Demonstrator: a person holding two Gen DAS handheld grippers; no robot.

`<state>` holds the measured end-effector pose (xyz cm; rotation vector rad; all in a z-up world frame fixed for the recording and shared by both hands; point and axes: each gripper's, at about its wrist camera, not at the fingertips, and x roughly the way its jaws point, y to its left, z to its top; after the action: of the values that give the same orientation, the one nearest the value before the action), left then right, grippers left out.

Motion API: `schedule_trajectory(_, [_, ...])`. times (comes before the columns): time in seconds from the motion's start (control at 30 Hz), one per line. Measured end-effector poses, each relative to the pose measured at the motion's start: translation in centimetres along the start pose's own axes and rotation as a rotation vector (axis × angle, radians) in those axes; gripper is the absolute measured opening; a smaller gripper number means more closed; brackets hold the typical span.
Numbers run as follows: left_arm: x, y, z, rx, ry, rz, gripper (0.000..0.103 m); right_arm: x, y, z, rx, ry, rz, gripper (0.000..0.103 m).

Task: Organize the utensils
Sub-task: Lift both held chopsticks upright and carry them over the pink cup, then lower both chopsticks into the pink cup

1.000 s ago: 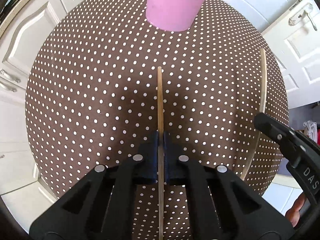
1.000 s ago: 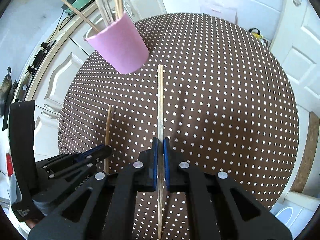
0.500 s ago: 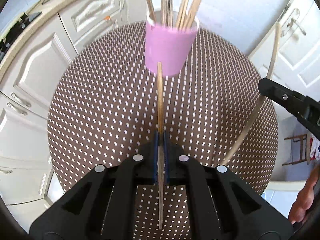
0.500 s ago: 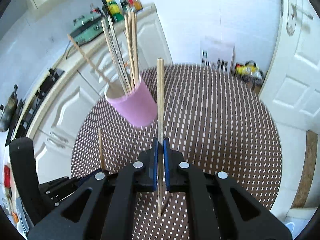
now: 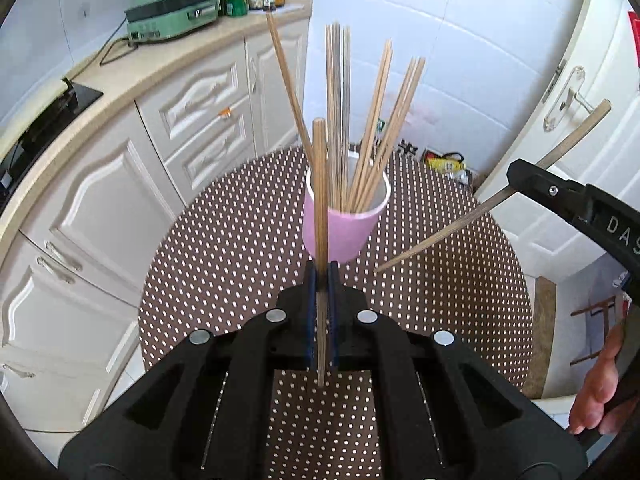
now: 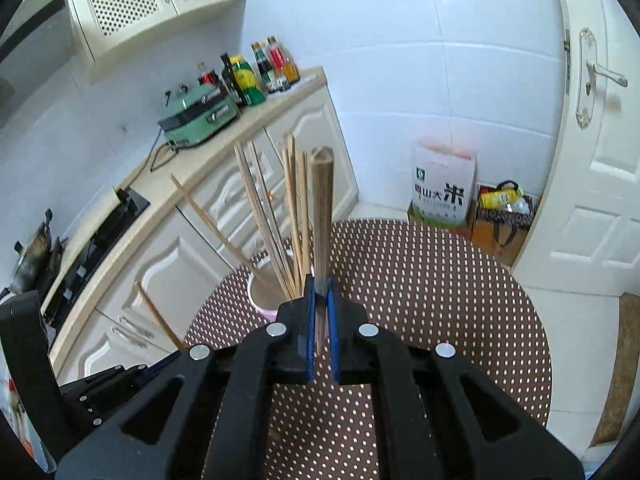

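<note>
Chopstick [image 5: 320,200] clamped in left tongs [image 5: 320,280] — pink cup [image 5: 340,232] just beyond, right tongs [image 6: 319,292] likewise

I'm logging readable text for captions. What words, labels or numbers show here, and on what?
"DAS", cut off at the frame edge: on the right gripper body.
"米", large: on the white rice bag on the floor; the smaller characters beside it are too blurred to read.
Labels on the bottles on the counter: too small to read.

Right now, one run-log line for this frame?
left gripper: shut on chopstick | right gripper: shut on second chopstick | pink cup: upright on dotted table, holds chopsticks
</note>
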<state>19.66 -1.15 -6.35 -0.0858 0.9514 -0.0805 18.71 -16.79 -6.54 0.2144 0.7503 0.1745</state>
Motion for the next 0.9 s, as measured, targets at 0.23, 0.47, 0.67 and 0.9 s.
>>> schedule_trajectory(0.23, [-0.7,0.8,2.0,-0.012,-0.068,-0.014,0.006,-1.6,0.1,2.3,-0.005,-0.057,0.015,0.004])
schedule_trajectory(0.47, [-3.2,0.5,4.4,0.017,-0.162,-0.027,0.005,-2.8,0.5,4.0,-0.016,-0.099,0.034,0.004])
schedule_trajectory(0.67, [-5.3,0.2,6.6,0.038,-0.226,-0.053,0.005,-3.0,1.3,5.5,-0.031,-0.118,0.055,0.004])
schedule_trajectory(0.9, [-5.1,0.4,7.8,0.021,-0.243,-0.063,0.006,-2.2,2.1,6.4,-0.051,-0.118,0.067,0.004])
